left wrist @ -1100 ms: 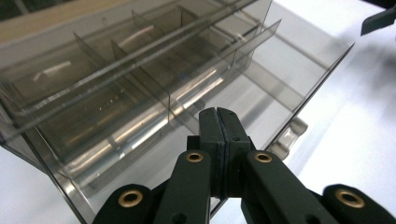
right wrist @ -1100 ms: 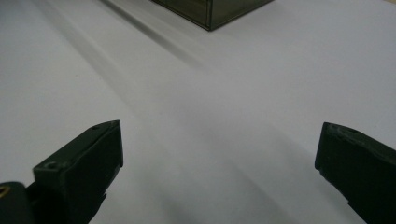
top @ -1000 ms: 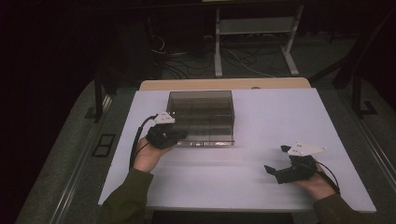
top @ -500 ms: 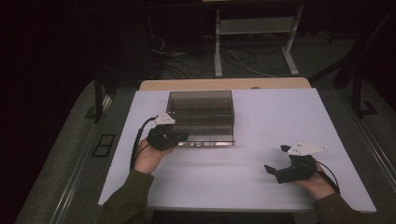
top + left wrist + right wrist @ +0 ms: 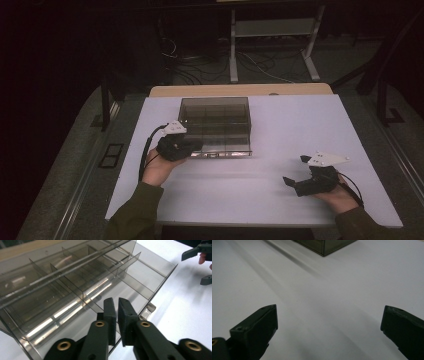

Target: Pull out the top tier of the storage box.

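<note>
Smoky clear plastic organiser box point(image 5: 215, 125), divided into compartments, sitting toward the far middle of the white bench point(image 5: 280, 195). Left gripper point(image 5: 117, 311) at the box's near left corner, fingers point(image 5: 110, 312) nearly together over its front edge, a thin slit between. Right gripper point(image 5: 296, 171) low over bare bench, well apart from the box, fingers point(image 5: 255, 326) spread wide.

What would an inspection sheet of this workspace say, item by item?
Surface: white table, bare around the box.
Job's things: clear compartment box, dividers inside, compartments look empty.
Clutter: nothing seen.
Grippers: left gripper nearly shut at the box's front edge, a thin gap showing between the jaws; right gripper wide open over bare table.
Cables: black cable trailing from the left gripper.
Surroundings: dark floor, loose floor wires, metal stand.
</note>
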Demonstrator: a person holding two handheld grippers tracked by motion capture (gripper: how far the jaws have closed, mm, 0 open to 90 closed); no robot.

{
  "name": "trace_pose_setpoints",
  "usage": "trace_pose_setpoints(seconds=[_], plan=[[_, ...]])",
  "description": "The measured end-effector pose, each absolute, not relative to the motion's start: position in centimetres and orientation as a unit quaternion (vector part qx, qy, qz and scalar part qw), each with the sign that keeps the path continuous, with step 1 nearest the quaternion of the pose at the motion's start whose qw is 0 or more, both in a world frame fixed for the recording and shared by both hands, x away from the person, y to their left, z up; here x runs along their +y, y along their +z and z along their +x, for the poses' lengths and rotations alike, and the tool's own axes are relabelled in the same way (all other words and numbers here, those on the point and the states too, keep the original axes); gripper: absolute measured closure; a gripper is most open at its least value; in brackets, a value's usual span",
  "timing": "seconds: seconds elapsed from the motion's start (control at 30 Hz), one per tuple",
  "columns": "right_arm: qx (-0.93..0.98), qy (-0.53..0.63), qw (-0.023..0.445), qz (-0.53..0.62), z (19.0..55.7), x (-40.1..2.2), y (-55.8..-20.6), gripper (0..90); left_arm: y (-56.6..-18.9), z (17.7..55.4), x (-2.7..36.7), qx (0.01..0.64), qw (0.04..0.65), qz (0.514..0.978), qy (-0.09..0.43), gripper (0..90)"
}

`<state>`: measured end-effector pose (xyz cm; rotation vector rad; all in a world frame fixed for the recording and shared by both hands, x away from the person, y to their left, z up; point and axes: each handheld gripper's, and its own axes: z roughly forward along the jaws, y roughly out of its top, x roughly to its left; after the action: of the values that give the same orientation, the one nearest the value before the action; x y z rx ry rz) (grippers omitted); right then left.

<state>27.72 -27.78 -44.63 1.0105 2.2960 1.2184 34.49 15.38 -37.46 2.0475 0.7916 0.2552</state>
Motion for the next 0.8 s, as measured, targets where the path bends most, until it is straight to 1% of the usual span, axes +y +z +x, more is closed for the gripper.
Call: trace_pose_setpoints(seconds=[0.1, 0.23, 0.3, 0.5, 0.8], plan=[[0.811, 0.429, 0.175, 0.358, 27.8, -27.9, -44.6, 0.6, -37.1, 34.5, 15.7, 0.318, 0.454, 0.825, 0.109, 76.7], [0.810, 0.431, 0.176, 0.357, 27.8, -27.7, -44.6, 0.6, -36.9, 34.6, 16.4, 0.318, 0.459, 0.823, 0.099, 65.2], [0.812, 0.428, 0.174, 0.357, 27.9, -27.7, -44.7, 0.5, -36.7, 34.7, 16.7, 0.319, 0.461, 0.822, 0.100, 61.5], [0.811, 0.430, 0.175, 0.356, 27.9, -27.7, -44.7, 0.6, -36.1, 34.5, 17.7, 0.314, 0.456, 0.826, 0.107, 52.2], [0.812, 0.431, 0.173, 0.353, 27.9, -27.6, -44.6, 0.5, -35.9, 34.1, 18.9, 0.321, 0.459, 0.820, 0.116, 45.0]])
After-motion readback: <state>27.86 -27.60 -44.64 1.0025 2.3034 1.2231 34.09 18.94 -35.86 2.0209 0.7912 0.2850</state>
